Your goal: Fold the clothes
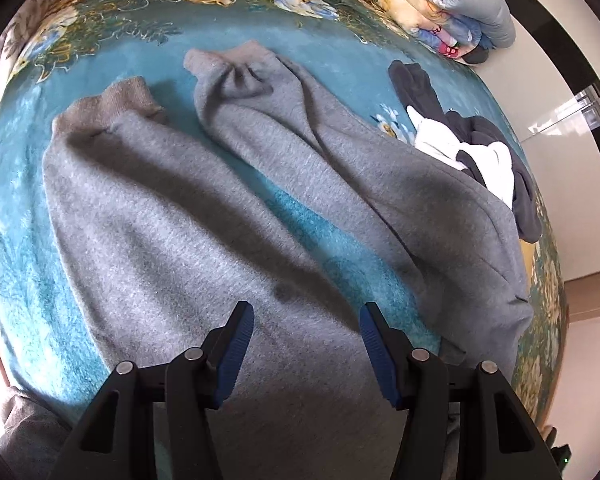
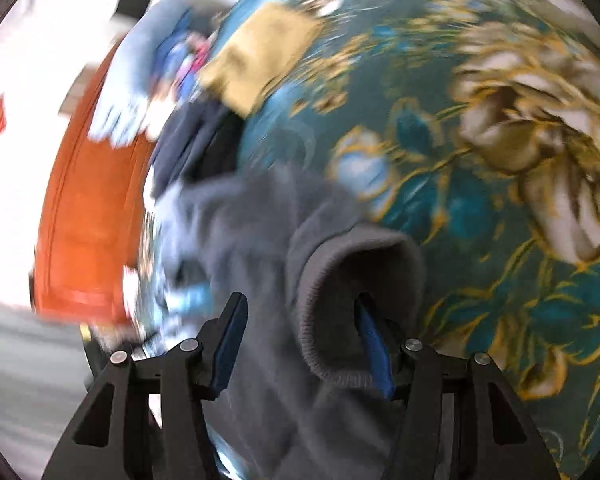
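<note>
Grey sweatpants [image 1: 228, 184] lie spread on the teal floral blanket [image 1: 16, 208], legs pointing far. Left gripper [image 1: 306, 312] hovers wide open above the near end, holding nothing. Right gripper [image 2: 300, 304] is wide open, grey ribbed fabric [image 2: 352, 280] draped between its fingers, unclamped; view blurred.

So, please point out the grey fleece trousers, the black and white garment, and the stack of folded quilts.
grey fleece trousers [image 1: 172, 216]: left wrist view, middle of the left leg.
black and white garment [image 1: 440, 140]: left wrist view, its white part.
stack of folded quilts [image 1: 476, 4]: left wrist view, the top grey quilt.
</note>
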### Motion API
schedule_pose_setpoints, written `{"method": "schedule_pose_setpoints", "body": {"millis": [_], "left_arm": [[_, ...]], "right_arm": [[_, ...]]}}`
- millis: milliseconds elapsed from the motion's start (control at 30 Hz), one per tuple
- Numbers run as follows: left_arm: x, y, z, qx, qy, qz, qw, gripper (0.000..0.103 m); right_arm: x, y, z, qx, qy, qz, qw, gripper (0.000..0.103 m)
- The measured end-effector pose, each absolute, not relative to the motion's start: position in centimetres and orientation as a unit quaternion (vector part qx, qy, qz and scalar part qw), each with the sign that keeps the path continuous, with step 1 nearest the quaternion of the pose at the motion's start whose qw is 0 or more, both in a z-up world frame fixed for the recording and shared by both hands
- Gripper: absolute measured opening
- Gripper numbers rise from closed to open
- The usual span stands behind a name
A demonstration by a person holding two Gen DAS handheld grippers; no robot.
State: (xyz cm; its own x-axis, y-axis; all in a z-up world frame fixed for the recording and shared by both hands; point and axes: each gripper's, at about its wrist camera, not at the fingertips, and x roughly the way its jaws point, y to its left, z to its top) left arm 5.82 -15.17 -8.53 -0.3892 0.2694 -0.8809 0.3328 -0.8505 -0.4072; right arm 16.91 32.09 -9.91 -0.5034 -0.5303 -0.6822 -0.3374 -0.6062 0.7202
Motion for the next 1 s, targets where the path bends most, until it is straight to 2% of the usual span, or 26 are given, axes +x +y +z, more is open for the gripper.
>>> {"method": "schedule_pose_setpoints", "body": {"millis": [300,433,467,500,533,567,600,667,867,1000], "left_arm": [[5.7,-15.3,-8.9,0.558,0.277,-0.782,0.018,0.059],[5.6,-15.5,-9.3,0.559,0.289,-0.777,0.019,0.059],[5.5,-15.5,-9.3,0.559,0.291,-0.776,0.018,0.059],[5.5,-15.5,-9.4,0.559,0.292,-0.776,0.017,0.059],[5.5,-15.5,-9.4,0.559,0.292,-0.776,0.017,0.059],[5.5,-15.5,-9.3,0.558,0.292,-0.776,0.016,0.059],[5.5,-15.5,-9.3,0.557,0.294,-0.777,0.017,0.059],[5.5,-15.7,-9.2,0.553,0.297,-0.778,0.017,0.059],[5.4,-16.1,-9.5,0.553,0.309,-0.774,0.023,0.059],[5.4,-16.3,-9.3,0.549,0.311,-0.776,0.019,0.059]], "right_arm": [[15.6,36.8,-13.7,0.440,-0.583,-0.683,-0.015,0.057],[15.6,38.3,-13.7,0.407,-0.620,-0.670,-0.029,0.057],[15.5,38.6,-13.7,0.403,-0.626,-0.667,-0.031,0.055],[15.3,38.8,-13.7,0.407,-0.627,-0.663,-0.035,0.042],[15.0,38.8,-13.7,0.415,-0.624,-0.662,-0.040,0.034],[14.5,38.6,-13.5,0.430,-0.609,-0.665,-0.045,0.016],[14.1,38.4,-13.1,0.442,-0.594,-0.671,-0.046,0.013],[13.9,38.0,-11.7,0.447,-0.566,-0.692,-0.041,0.010],[15.7,38.3,-1.4,0.333,-0.442,-0.832,-0.039,0.007],[13.9,40.7,-3.6,0.394,-0.399,-0.822,-0.105,0.007]]}}
